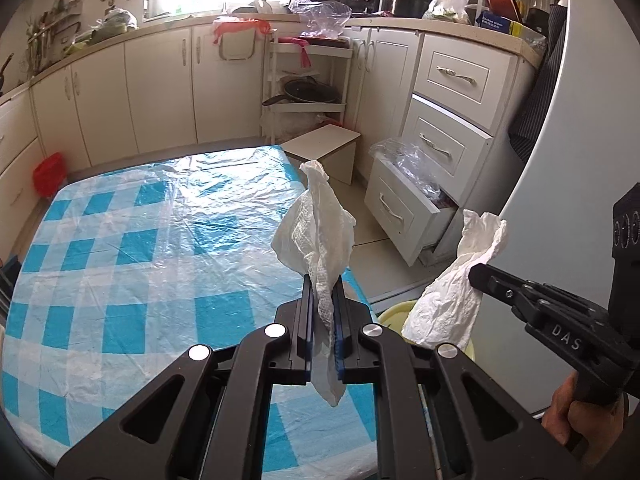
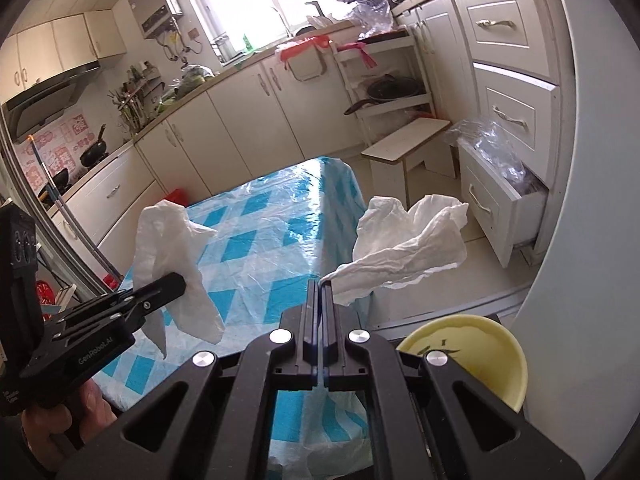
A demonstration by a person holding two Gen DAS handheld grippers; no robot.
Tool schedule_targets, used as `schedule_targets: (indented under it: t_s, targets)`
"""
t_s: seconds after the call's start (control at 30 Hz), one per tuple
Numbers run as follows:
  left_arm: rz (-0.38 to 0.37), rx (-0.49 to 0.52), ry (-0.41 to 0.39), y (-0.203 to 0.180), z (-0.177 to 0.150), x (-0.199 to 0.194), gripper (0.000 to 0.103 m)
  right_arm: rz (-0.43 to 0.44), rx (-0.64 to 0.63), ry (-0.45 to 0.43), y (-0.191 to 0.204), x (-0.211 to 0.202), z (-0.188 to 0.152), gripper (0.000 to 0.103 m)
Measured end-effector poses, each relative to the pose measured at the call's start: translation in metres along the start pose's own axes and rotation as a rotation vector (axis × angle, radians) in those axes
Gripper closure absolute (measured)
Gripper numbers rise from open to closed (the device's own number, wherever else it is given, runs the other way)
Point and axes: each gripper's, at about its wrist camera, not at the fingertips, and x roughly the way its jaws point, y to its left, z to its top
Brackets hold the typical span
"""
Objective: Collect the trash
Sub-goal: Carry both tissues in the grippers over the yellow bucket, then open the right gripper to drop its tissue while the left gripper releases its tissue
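Observation:
My left gripper (image 1: 322, 280) is shut on a crumpled white paper towel (image 1: 316, 224) that stands up above the checked table (image 1: 120, 240). In the right wrist view that same left gripper (image 2: 178, 280) shows at the left with its paper towel (image 2: 172, 248) hanging around the fingertips. My right gripper (image 2: 321, 283) is shut on a second crumpled paper towel (image 2: 408, 244), which fans out to the right. In the left wrist view the right gripper (image 1: 476, 272) holds that towel (image 1: 452, 300) above a pale yellow bin (image 1: 394, 312). The yellow bin (image 2: 468, 356) sits low at the table's right edge.
White cabinets line the far wall, with an open drawer (image 1: 404, 208) holding clear plastic bags at the right. A small white stool (image 1: 324, 148) stands beyond the table. A white fridge side (image 1: 568, 160) rises at the right. A red bag (image 1: 48, 172) sits on the floor far left.

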Motion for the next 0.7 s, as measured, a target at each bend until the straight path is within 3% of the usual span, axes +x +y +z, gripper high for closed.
schedule_targets:
  t_s: [0.7]
  targets:
    - [-0.150,0.039,0.150,-0.101,-0.015,0.082,0.095,-0.240,0.344,0.297,-0.105,0.047,-0.045,0.101]
